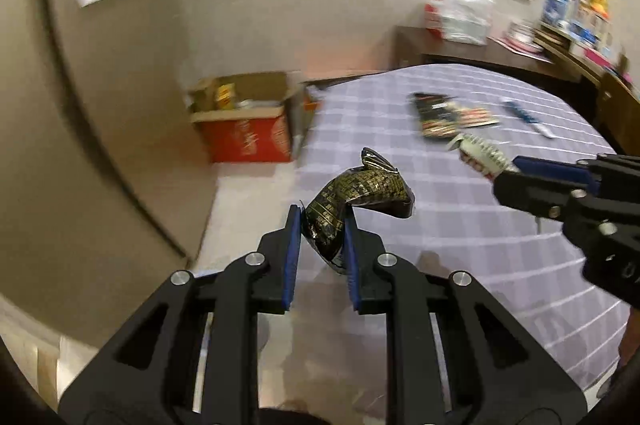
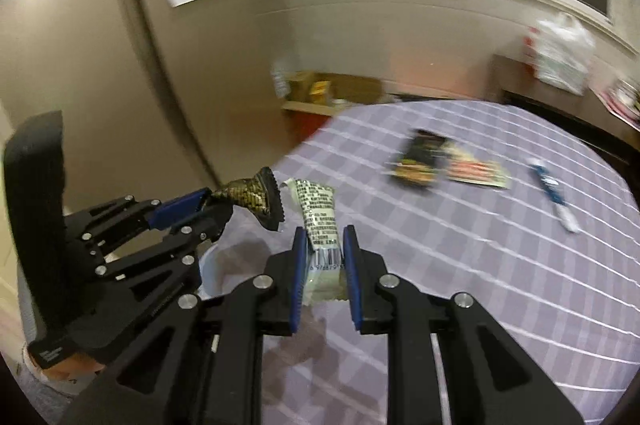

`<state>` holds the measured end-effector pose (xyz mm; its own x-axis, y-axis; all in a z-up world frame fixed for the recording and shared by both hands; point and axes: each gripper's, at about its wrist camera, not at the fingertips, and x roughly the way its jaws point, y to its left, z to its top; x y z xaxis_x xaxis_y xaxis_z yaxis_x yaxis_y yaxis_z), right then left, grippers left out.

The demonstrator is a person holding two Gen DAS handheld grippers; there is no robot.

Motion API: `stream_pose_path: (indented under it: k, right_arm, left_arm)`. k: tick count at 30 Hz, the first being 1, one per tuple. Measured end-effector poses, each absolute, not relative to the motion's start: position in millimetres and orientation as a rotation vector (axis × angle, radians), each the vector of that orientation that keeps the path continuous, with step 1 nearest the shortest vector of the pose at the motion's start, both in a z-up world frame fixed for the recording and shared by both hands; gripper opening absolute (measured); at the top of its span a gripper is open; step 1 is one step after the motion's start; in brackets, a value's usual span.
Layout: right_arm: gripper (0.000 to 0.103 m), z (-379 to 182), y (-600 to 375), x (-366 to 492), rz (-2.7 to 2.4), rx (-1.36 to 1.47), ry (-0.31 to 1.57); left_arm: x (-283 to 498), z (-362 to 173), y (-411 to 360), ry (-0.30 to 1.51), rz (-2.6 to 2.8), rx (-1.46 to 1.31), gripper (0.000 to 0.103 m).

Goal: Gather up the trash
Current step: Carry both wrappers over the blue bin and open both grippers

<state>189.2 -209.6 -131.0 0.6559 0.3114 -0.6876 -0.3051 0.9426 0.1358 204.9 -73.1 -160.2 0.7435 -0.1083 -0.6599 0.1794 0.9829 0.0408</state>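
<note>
My left gripper (image 1: 322,221) is shut on a crumpled black-and-gold wrapper (image 1: 360,197), held above the left edge of the purple checked table (image 1: 460,225). It also shows in the right wrist view (image 2: 218,203) with the black-and-gold wrapper (image 2: 256,199). My right gripper (image 2: 323,245) is shut on a white wrapper with a barcode (image 2: 320,221), held above the table (image 2: 480,265). It shows in the left wrist view (image 1: 506,171) with the white wrapper (image 1: 482,155). A white bin rim (image 2: 210,273) shows under the grippers.
On the table lie a black snack packet (image 2: 420,161), a flat red-and-white wrapper (image 2: 476,171) and a blue-and-white tube (image 2: 554,197). An open red cardboard box (image 1: 244,121) stands on the floor by the wall. A wooden sideboard (image 1: 480,53) carries bags and clutter.
</note>
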Motion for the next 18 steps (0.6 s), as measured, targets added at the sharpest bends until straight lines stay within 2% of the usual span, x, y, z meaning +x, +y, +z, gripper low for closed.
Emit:
stream_pose_path:
  k: [9, 18]
  right_arm:
    - [0.019, -149.4, -62.4, 201.4, 0.539, -0.083, 0.830]
    - [0.019, -188.1, 54.0, 227.3, 0.677, -0.112, 0.898]
  left_arm:
    - [190.5, -186.0, 65.8, 0.766, 0.049, -0.018, 0.020]
    - [184.2, -218.2, 169.8, 0.825, 0.237, -0.100, 0.020]
